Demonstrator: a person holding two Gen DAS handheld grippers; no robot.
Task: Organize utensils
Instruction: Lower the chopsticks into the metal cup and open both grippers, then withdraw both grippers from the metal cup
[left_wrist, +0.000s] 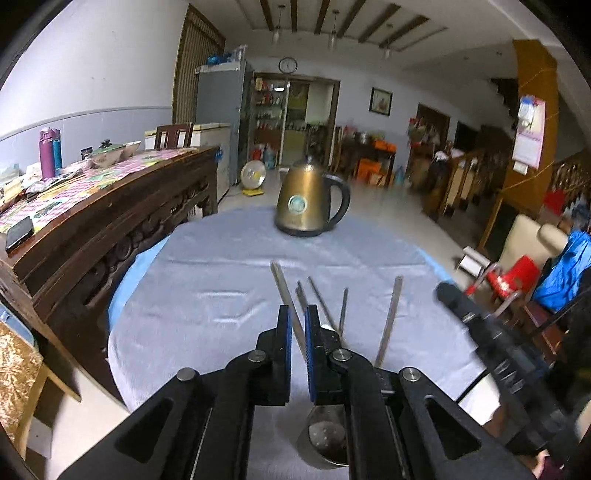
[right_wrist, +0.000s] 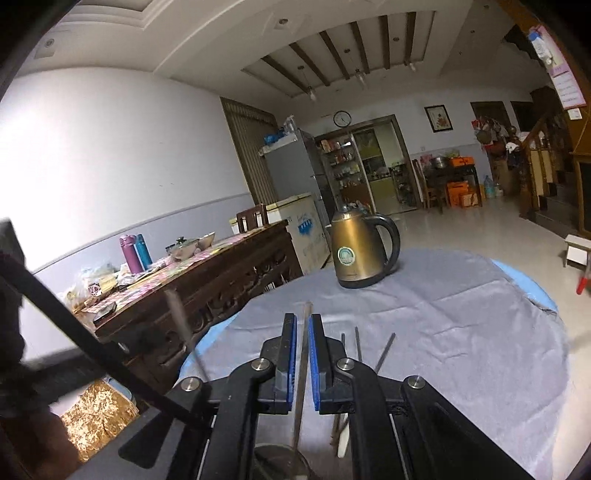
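Note:
In the left wrist view my left gripper is shut on the flat metal handle of a spoon, whose bowl shows below the fingers. Chopsticks and another metal handle lie on the grey tablecloth just right of it. In the right wrist view my right gripper is shut on a thin metal utensil handle, held above the cloth; its round bowl end shows below. Chopsticks lie to its right. A blurred metal handle stands at the left.
A brass electric kettle stands at the far side of the round table, also in the right wrist view. A cluttered dark wooden sideboard runs along the left. The right gripper's black body is at right. Red chair beyond the edge.

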